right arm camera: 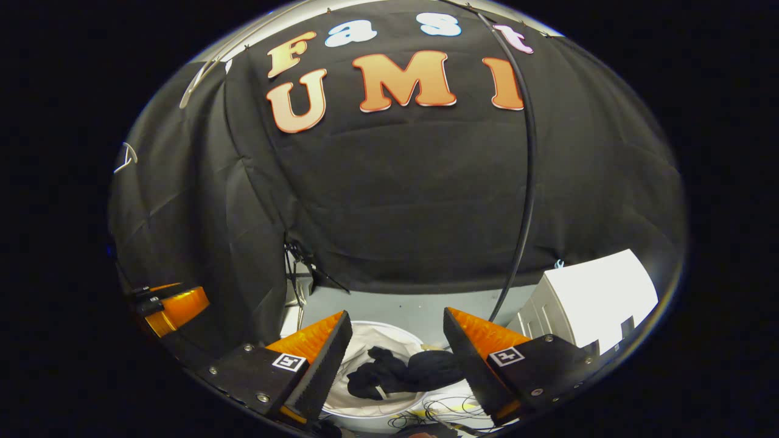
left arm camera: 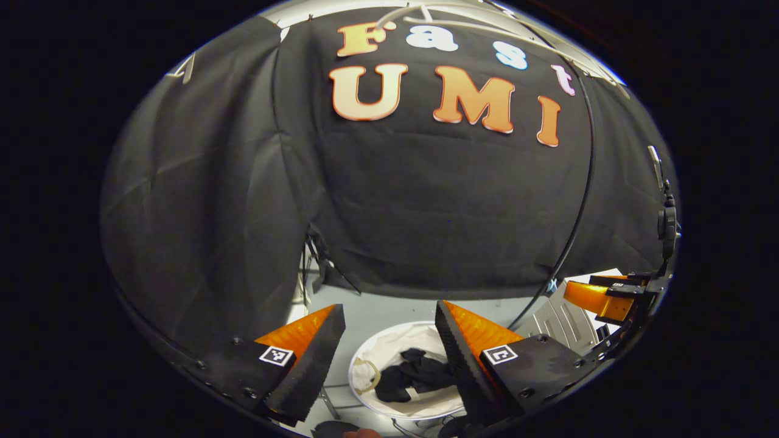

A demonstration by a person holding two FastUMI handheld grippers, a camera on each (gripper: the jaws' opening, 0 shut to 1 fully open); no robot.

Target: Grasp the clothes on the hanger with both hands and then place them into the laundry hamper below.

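Hamper (left arm camera: 389, 340) near rim – hidden behind tongs (left arm camera: 389, 340); clothes (right arm camera: 401, 372) part-covered.

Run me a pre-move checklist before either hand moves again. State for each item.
1. Left tongs open, holding nothing: ok; the fingers stand wide apart.
2. Right tongs open, holding nothing: ok; same wide gap.
3. Dark clothes inside the white laundry hamper: ok; they lie bunched on its liner in both views.
4. Nothing hanging over the hamper rim: cannot tell; the fingers hide parts of the rim.
5. Black cable clear of both tongs: ok; it runs down the booth wall behind them.
6. Hanger bare: cannot tell; a pale hanger-like shape sits at the top edge of the left gripper view, too distorted to judge.
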